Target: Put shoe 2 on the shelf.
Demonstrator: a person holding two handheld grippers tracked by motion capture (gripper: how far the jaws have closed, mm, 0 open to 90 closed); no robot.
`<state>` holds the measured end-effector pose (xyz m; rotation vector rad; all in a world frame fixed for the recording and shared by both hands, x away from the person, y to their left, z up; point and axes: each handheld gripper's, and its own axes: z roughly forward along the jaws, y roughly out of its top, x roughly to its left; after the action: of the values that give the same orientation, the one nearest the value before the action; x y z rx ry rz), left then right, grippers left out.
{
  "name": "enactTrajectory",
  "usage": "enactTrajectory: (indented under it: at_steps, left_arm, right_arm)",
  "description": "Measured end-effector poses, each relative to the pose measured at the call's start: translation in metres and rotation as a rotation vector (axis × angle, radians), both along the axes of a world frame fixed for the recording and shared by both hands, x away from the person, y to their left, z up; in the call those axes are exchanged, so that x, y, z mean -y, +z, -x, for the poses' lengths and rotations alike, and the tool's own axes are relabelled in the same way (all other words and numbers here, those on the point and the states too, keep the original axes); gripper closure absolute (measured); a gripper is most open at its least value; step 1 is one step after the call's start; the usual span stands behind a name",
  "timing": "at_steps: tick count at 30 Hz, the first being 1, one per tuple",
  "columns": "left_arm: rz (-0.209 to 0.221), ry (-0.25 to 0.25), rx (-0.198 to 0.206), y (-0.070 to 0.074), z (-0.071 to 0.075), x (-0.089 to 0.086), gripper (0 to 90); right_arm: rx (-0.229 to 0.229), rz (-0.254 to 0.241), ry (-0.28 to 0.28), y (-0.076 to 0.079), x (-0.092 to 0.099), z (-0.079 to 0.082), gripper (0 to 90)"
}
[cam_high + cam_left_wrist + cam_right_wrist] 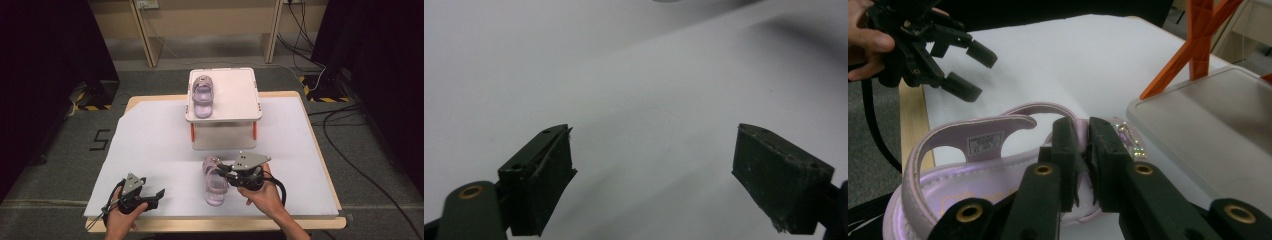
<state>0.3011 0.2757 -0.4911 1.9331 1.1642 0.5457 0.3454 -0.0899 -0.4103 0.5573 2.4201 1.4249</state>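
Note:
A lilac sandal (215, 187) lies on the white sheet near the table's front edge. My right gripper (220, 171) is shut on the strap at its upper part; in the right gripper view the two jaws (1087, 132) pinch the strap of the sandal (948, 170). A second lilac sandal (202, 95) rests on the left side of the raised white tray (235, 92). My left gripper (154, 195) sits at the front left, open, with nothing between its fingers (654, 145). In the right gripper view the left gripper (965, 70) stands beyond the sandal.
The tray stands on orange legs (254, 130) over a lower white shelf (1208, 125), just behind the held sandal. A white sheet (150, 140) covers the wooden table. Cables (350, 155) run over the floor at the right.

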Motion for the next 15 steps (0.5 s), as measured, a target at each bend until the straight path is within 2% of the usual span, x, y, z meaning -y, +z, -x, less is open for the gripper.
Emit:
enactTrajectory:
  at_steps: [7, 10, 15]
  left_arm:
    - [0.0, 0.002, -0.001, 0.0, 0.0, -0.001, 15.7]
    - [0.0, 0.002, -0.001, 0.0, 0.0, -0.001, 15.6]
    - [-0.002, 0.006, -0.002, 0.0, 0.0, -0.001, 15.7]
  right_arm:
    - [0.026, -0.039, 0.0, 0.019, 0.01, 0.002, 83.8]
    - [0.023, -0.057, -0.006, 0.024, 0.014, 0.002, 84.0]
    - [0.063, -0.08, -0.009, 0.042, 0.022, 0.004, 84.2]
